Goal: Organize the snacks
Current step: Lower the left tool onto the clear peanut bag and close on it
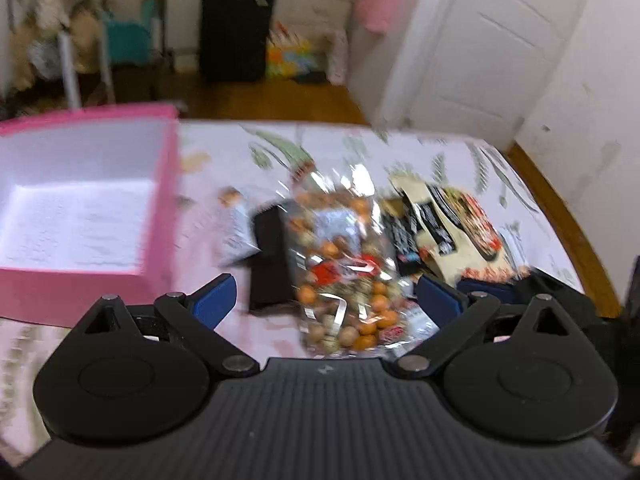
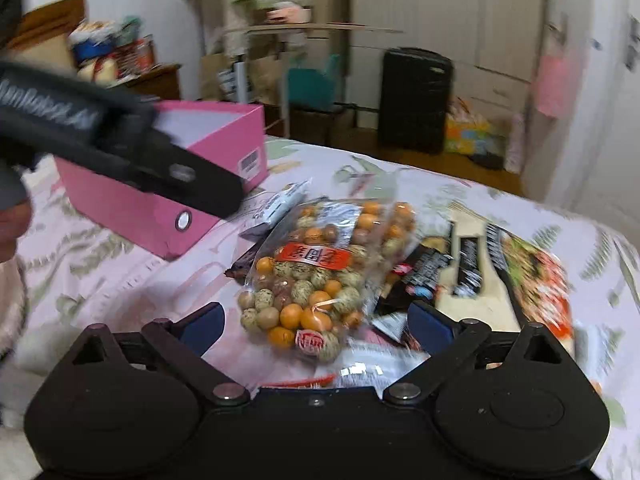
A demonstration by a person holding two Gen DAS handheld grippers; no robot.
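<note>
Snacks heaped mid-table on a floral cloth (image 1: 224, 148). On top, a clear bag of coated nuts (image 2: 316, 276) in orange, speckled and brown, bearing a red label with pale characters too blurred to read, plus a small round red seal at its near end. To its right, a cream-and-black packet (image 2: 472, 280) with white lettering, unreadable, and a food picture in red and green at the far right. Under the bag's left edge, a dark flat packet (image 1: 272, 256); beyond it, a white-and-grey sachet (image 2: 280, 204), print illegible. Far left, a pink box (image 1: 160, 208), open-topped, white inside, with a barcode sticker on one end and a metal eyelet low on its side. Left gripper (image 1: 326, 300) spread wide though closing slightly, nothing pinched, the nut bag lying between and below. Right gripper (image 2: 316, 324) likewise spread, hovering over the same bag, pads apart from it. White lettering along the left gripper's body, smeared beyond reading.
</note>
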